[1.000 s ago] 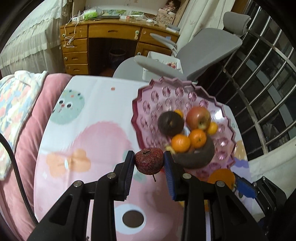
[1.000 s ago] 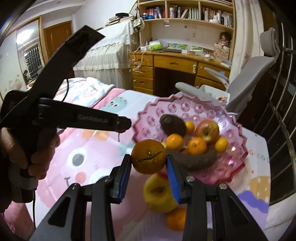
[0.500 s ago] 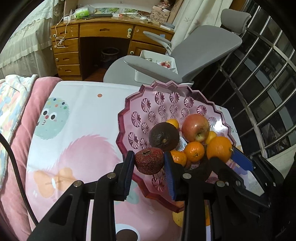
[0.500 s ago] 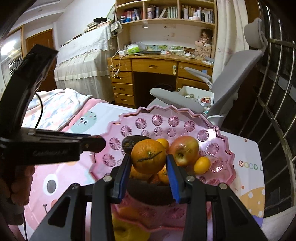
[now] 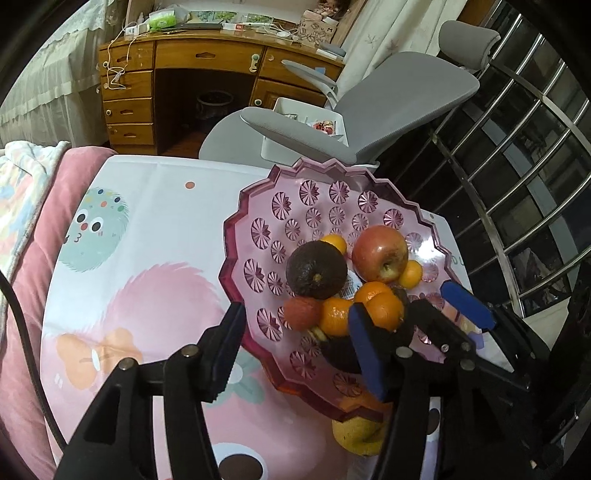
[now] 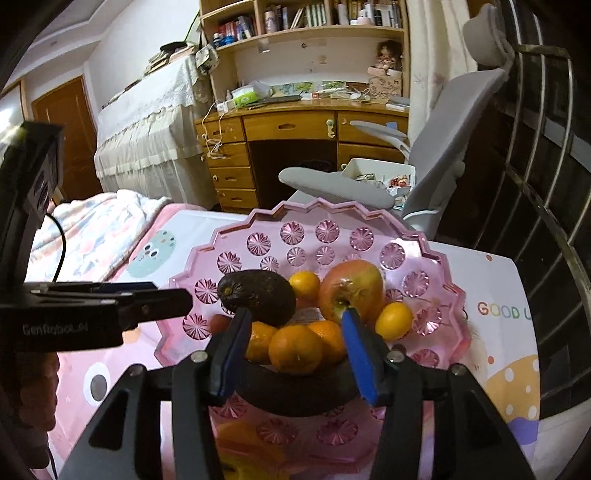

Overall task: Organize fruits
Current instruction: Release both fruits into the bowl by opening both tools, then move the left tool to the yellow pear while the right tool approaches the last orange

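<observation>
Bookshelf (image 6: 314, 22) shows only from right wrist.

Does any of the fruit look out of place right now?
Yes. A yellow apple sits on the tablecloth, half tucked under the near rim of the pink dish, while the other fruit is piled inside. Another orange fruit shows through the dish, seemingly outside too.

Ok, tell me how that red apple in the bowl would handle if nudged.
The apple is round and smooth, so it would probably roll. It leans on small oranges, which might shift under it. It looks firm and likely heavy beside them, and the bowl slopes inward, so it should stay in.
</observation>
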Tool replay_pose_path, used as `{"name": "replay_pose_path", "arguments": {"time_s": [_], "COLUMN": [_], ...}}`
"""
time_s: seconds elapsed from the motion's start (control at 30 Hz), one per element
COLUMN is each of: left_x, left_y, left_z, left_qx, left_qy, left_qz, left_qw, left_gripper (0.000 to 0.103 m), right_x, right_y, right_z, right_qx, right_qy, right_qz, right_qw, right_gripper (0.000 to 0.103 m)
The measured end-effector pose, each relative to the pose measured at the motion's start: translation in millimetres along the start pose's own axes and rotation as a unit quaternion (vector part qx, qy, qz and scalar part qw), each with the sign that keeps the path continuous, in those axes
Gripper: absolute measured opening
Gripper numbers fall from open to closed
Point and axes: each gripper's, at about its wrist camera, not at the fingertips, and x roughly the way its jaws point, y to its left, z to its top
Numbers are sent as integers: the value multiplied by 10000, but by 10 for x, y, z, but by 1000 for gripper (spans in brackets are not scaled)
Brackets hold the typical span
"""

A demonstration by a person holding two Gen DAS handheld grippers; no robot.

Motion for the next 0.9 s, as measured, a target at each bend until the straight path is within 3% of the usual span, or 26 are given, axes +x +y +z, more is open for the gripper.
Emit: {"name": "replay_pose_path", "arguments": {"time_s": [0.13, 0.43, 0.9], "left_x": [-80, -182, 4], "left_y": [-19, -65, -183], "left_z": [-92, -410, -834], "left_qx": [-50, -174, -338], "left_qy": [38, 290, 1063], "left_qz": [-24, -71, -260], "left_qw": [10000, 9994, 9934], "left_gripper": [70, 84, 90], "right_x": [-114, -467, -826], "right_y": [-45, -182, -221], "right_z": [-38, -371, -944], "right_qx": [68, 288, 36], "right_qy": [-27, 18, -16], "right_qz": [-62, -214, -238], "right_qw": [10000, 9994, 9997], "right_gripper": [52, 61, 68]}}
